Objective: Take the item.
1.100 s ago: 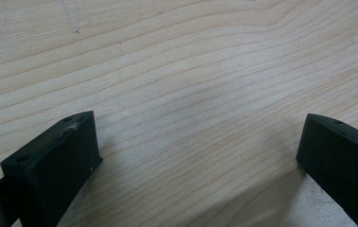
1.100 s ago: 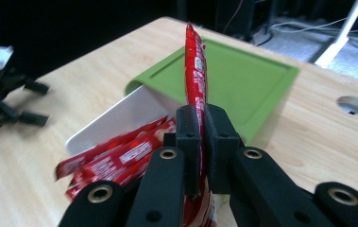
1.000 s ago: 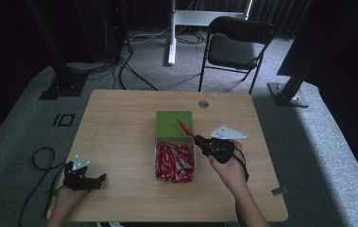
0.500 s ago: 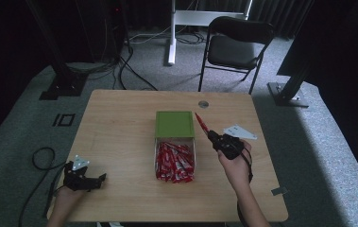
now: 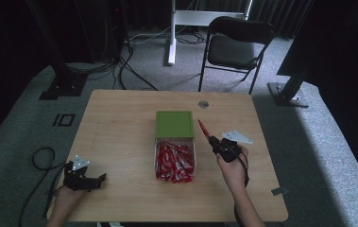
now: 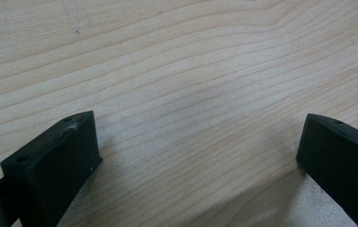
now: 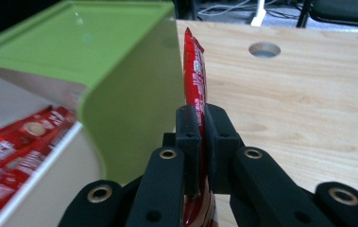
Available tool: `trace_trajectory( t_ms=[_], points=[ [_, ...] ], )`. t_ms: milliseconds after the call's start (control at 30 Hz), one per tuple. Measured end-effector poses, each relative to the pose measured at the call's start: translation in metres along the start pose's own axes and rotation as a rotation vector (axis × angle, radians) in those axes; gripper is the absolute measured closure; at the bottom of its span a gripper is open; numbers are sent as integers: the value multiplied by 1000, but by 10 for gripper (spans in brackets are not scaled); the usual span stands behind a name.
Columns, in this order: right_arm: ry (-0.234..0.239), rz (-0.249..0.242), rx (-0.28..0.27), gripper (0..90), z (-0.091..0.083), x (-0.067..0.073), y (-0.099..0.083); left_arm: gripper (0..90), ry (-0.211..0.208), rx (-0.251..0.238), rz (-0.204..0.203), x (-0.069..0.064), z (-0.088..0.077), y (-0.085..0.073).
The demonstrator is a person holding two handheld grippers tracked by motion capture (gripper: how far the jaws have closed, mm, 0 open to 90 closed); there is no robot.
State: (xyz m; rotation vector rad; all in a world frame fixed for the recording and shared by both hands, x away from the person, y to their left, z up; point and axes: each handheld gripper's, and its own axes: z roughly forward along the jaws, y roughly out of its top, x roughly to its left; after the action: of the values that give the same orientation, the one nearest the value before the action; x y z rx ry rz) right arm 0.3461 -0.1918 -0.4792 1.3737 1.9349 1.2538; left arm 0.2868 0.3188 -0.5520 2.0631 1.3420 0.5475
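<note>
R gripper (image 5: 213, 142) clamps red packet (image 5: 203, 128), now carried clear of clear box (image 5: 175, 160) to its right, above table (image 5: 120, 127); likely placing it there. L gripper (image 5: 88, 178) idle, jaws apart.

From my remote station: grey carpet floor (image 5: 309, 142) under a wooden table (image 5: 120, 123) — black folding chair (image 5: 235, 45) beyond, cables (image 5: 129, 56) trailing into darkness.
</note>
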Motion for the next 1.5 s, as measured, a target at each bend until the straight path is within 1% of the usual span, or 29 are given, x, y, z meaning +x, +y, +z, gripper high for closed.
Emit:
trace_trajectory(
  t_ms=[67,100,167,200,233,267,333,367,400,433,467,533,567,800,967,1100,1133,1300,1367,1433,1500],
  points=[
    [0,18,5,857,5,-1,-6,8,0,0,1,0,0,0],
    [-5,19,10,857,7,-1,-8,7,0,0,1,0,0,0],
    [-5,19,10,857,7,-1,-8,8,0,0,0,0,0,0],
    [-11,31,27,857,14,-2,-17,7,0,0,0,0,0,0],
    [-11,31,27,857,14,-2,-17,7,0,0,0,0,0,0],
    [-14,47,31,857,18,-3,-22,7,0,1,1,0,0,0],
    [-19,46,40,857,20,-4,-24,7,0,0,0,0,0,0],
    [-16,56,43,857,22,-5,-26,7,0,0,0,0,0,0],
    [-26,54,50,857,25,-6,-30,7,0,0,0,0,0,0],
    [-25,55,63,857,27,-7,-32,7,0,0,0,0,0,0],
    [-23,66,64,857,28,-7,-34,8,0,0,0,0,0,0],
    [-27,66,77,857,31,-8,-38,7,0,0,1,0,0,0],
    [-23,80,76,856,33,-9,-40,7,0,0,0,0,0,0],
    [-30,92,120,851,40,-11,-46,8,0,0,1,0,0,0],
    [-28,95,131,848,42,-13,-48,7,0,0,1,0,0,0],
    [-33,99,153,838,43,-12,-52,7,0,0,1,0,0,0],
    [-37,97,158,828,44,-12,-52,8,0,0,1,0,0,0],
    [-20,105,171,773,44,-13,-55,8,0,0,1,0,0,0],
    [-18,106,175,729,44,-13,-54,7,0,0,1,0,0,0],
    [-22,112,166,712,41,-13,-53,7,0,0,1,0,0,0],
    [-19,115,161,674,38,-15,-50,7,0,0,1,0,0,0]
  ],
)
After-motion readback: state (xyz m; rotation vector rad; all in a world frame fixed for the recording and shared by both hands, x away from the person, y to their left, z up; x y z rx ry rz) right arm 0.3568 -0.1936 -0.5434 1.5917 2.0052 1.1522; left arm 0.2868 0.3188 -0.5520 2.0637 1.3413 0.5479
